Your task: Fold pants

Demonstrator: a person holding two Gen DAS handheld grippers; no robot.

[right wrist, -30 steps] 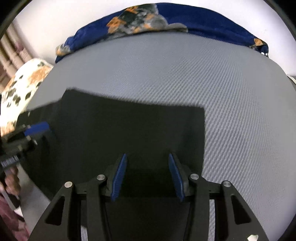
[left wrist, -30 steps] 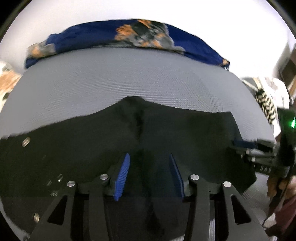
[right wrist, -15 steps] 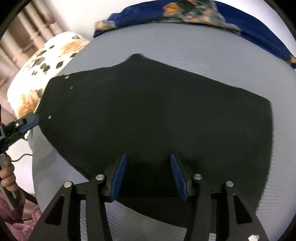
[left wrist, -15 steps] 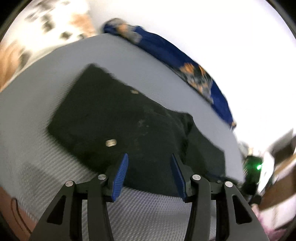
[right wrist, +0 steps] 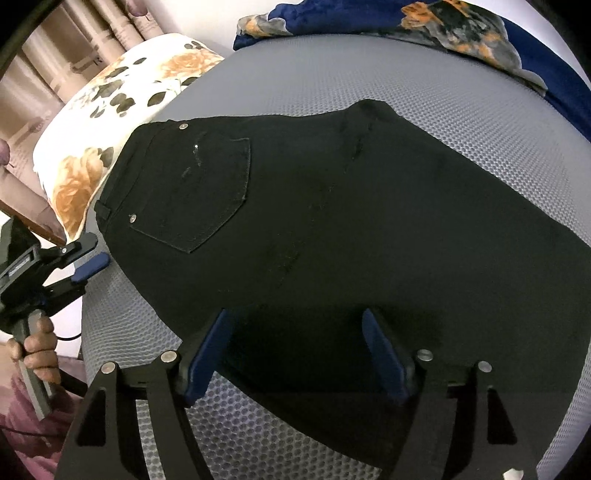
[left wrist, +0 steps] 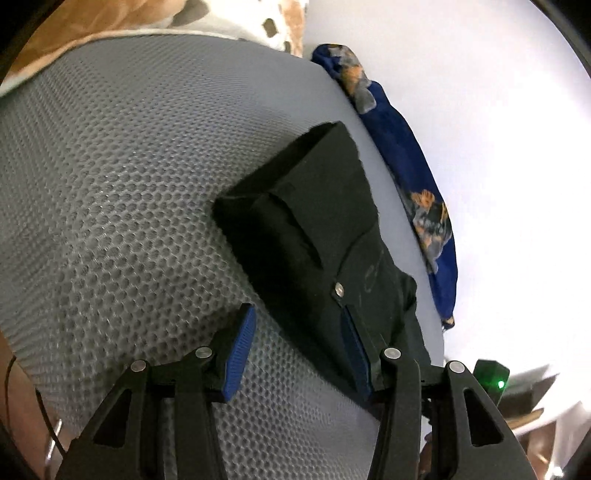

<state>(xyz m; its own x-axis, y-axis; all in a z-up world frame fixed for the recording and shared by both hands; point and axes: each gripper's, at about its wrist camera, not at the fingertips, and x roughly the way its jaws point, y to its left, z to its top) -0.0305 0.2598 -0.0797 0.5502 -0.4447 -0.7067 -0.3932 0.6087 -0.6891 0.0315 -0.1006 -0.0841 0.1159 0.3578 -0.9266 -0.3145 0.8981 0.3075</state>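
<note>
The grey mesh bed (right wrist: 424, 88) carries the black pants (right wrist: 332, 206), which lie flat on it, already doubled over, back pocket (right wrist: 199, 192) up and waistband toward the floral pillow (right wrist: 110, 122). A blue patterned blanket (right wrist: 461, 33) is bunched along the far edge. The step in hand looks like lining up for the next fold. The right claw (right wrist: 295, 354) hovers wide over the near edge of the cloth, holding nothing. The left claw (left wrist: 299, 350) is also wide and empty, straddling the waistband corner beside a rivet (left wrist: 338, 288). Next, each claw likely needs to close on an edge and carry it across
</note>
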